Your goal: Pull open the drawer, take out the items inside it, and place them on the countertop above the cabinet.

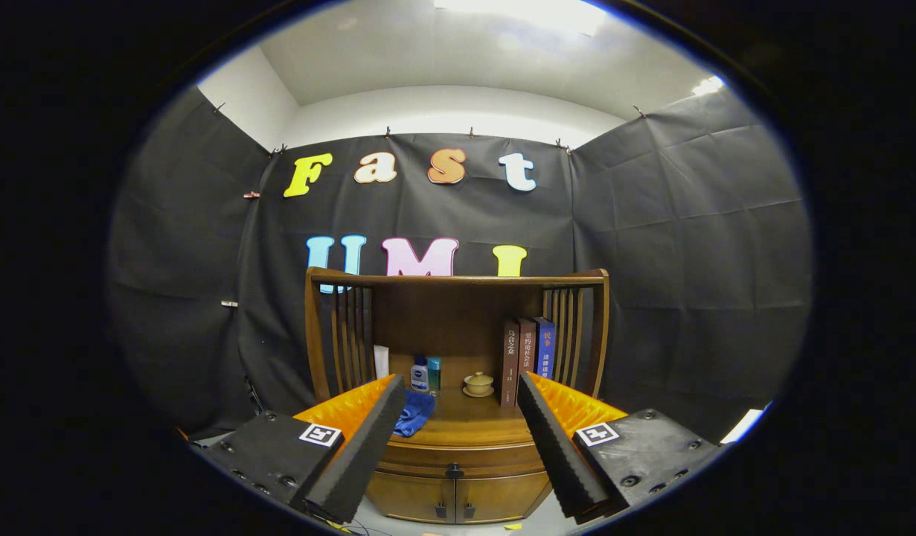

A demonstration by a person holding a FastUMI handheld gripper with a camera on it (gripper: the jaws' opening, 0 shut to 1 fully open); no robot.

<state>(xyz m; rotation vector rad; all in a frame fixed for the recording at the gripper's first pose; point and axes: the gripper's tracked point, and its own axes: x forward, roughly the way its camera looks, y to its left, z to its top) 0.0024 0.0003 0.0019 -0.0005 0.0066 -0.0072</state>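
The two fingers [458, 447] of the gripper stand wide apart with nothing between them, aimed at a small wooden cabinet [458, 499] a short way ahead. The drawer [458, 455] is shut; it runs across the cabinet front just under the bench top, with a small dark knob [454, 470] at its middle, framed between the fingertips. That knob looks like the only place to take hold: small, hard and possibly slippery, so a square pinch and a straight pull toward the near side seem wise. The drawer itself is probably stiff wood and fairly light; what is inside cannot be seen. Below it are two little doors. The bench [472, 424], a smooth wooden top, already carries a blue cloth [414, 412] on the left, a small bottle [420, 374] behind it, a lidded ceramic cup [478, 384] in the middle and upright books [527, 356] on the right, within a slatted wooden back. Black cloth walls close in the booth, with a white ceiling above.
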